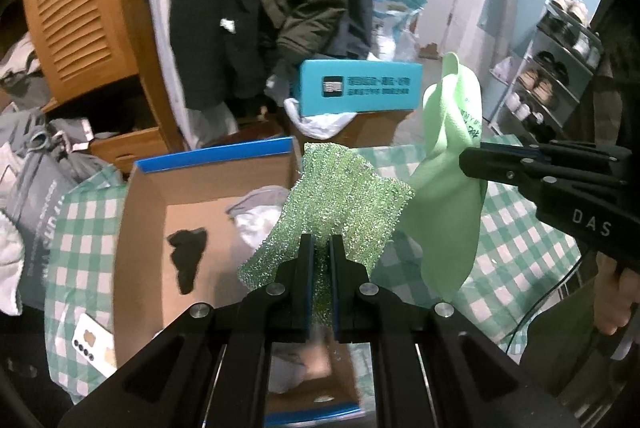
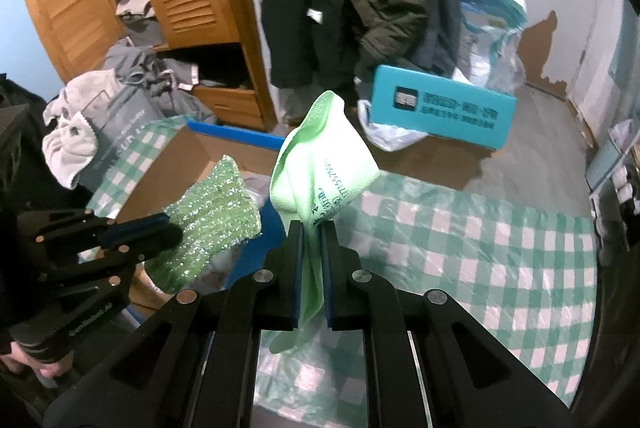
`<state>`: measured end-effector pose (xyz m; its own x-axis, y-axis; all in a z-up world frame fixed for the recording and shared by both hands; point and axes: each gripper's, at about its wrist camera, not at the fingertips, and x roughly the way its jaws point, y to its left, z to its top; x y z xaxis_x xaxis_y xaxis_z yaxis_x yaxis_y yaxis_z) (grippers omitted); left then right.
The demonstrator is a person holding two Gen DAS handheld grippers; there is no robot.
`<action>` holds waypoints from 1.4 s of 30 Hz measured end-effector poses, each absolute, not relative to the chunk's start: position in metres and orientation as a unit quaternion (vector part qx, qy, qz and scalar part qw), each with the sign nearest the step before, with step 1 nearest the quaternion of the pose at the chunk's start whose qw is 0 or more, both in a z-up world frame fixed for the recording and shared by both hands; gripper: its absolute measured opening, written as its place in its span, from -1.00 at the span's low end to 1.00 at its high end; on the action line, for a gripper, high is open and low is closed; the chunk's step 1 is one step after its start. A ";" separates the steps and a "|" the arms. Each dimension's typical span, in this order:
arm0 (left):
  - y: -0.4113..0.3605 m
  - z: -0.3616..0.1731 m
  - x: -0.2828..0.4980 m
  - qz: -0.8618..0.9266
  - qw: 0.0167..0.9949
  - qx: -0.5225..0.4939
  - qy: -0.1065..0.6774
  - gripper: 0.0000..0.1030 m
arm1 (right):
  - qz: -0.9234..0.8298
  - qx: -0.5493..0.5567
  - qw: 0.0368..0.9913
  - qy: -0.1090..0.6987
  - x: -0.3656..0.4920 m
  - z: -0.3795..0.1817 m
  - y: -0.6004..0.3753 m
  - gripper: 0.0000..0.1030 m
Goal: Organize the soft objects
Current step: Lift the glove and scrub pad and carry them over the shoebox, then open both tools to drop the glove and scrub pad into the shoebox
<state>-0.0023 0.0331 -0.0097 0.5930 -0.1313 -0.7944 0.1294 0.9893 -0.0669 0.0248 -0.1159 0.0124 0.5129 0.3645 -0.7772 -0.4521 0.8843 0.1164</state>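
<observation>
L gripper (image 1: 321,248) sits nearest the lens, jaws pinched tight on a sparkly green scouring cloth (image 1: 340,196), held in the air over the open cardboard box (image 1: 144,228). R gripper (image 2: 311,236) likewise clamped on a pale green microfibre cloth (image 2: 320,164), above the checked tablecloth (image 2: 460,248) beside the box. Both prob v. light, limp, droop freely; the mesh one looks scratchy, snag-prone. Edge pinch suffices, but bunching more fabric = safer hold.

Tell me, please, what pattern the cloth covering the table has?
The tablecloth has a green-and-white check, clearest in the right wrist view.
</observation>
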 end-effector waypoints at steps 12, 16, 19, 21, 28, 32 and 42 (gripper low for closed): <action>0.085 -0.014 -0.012 -0.023 0.895 -0.018 0.444 -0.87 | 0.272 -0.072 0.857 0.432 0.027 0.018 -0.056 -0.84; 0.100 -0.019 -0.012 -0.011 0.894 -0.025 0.448 -0.87 | 0.284 -0.079 0.853 0.432 0.026 0.018 -0.039 -0.84; 0.111 -0.023 -0.013 0.000 0.891 -0.032 0.452 -0.87 | 0.292 -0.084 0.848 0.434 0.025 0.017 -0.025 -0.84; 0.117 -0.025 -0.013 0.005 0.889 -0.038 0.456 -0.87 | 0.296 -0.089 0.845 0.436 0.025 0.015 -0.017 -0.84; 0.132 -0.030 -0.014 0.024 0.882 -0.054 0.468 -0.87 | 0.304 -0.102 0.831 0.455 0.023 0.000 0.000 -0.84; 0.135 -0.035 -0.014 0.034 0.876 -0.057 0.477 -0.87 | 0.303 -0.102 0.821 0.472 0.025 -0.009 0.004 -0.84; 0.135 -0.030 -0.016 0.049 0.878 -0.052 0.473 -0.32 | 0.302 -0.097 0.818 0.479 0.024 -0.011 0.000 -0.28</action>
